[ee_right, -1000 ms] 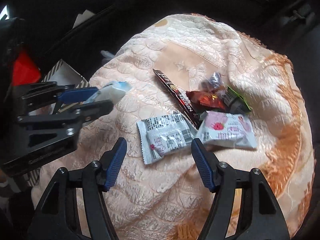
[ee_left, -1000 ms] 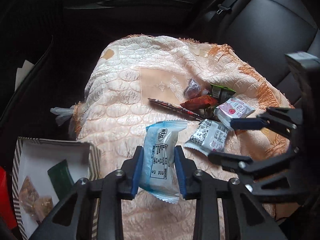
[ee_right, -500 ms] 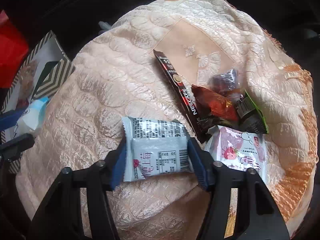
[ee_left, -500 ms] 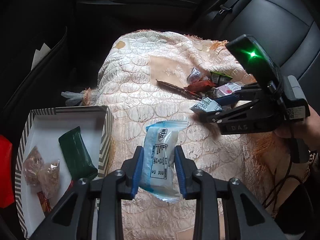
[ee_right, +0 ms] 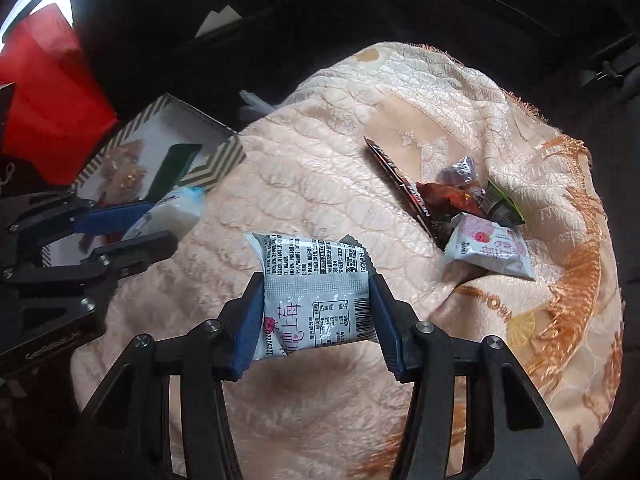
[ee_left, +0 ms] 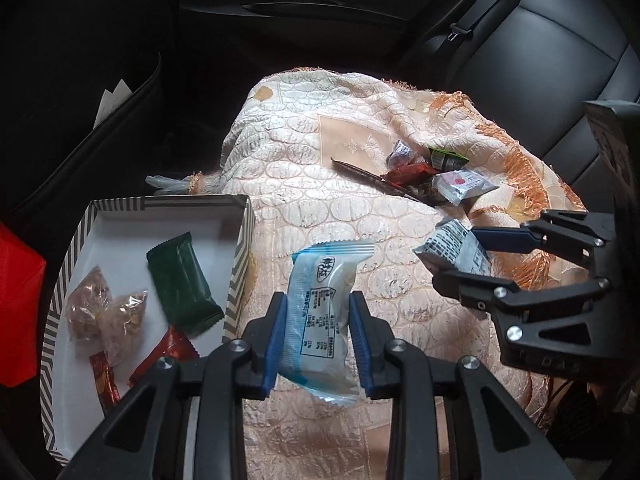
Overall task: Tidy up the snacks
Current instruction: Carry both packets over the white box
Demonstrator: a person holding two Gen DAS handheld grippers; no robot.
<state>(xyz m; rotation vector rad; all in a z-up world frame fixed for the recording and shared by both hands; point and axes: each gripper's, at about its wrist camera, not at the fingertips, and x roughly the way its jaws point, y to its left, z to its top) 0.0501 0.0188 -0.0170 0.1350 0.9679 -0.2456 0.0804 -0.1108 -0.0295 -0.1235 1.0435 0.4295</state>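
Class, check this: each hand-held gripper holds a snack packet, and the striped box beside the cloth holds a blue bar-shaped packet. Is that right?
Not quite. The bar-shaped packet in the striped box is dark green, not blue, as the left wrist view shows. The rest stands: the left hand-held gripper and the right hand-held gripper each hold a snack packet.

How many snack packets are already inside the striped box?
5 visible in the striped cardboard box: one dark green wrapper in the middle, two clear bags of brown snacks at left, two red wrappers nearest the camera. The tongs may hide more.
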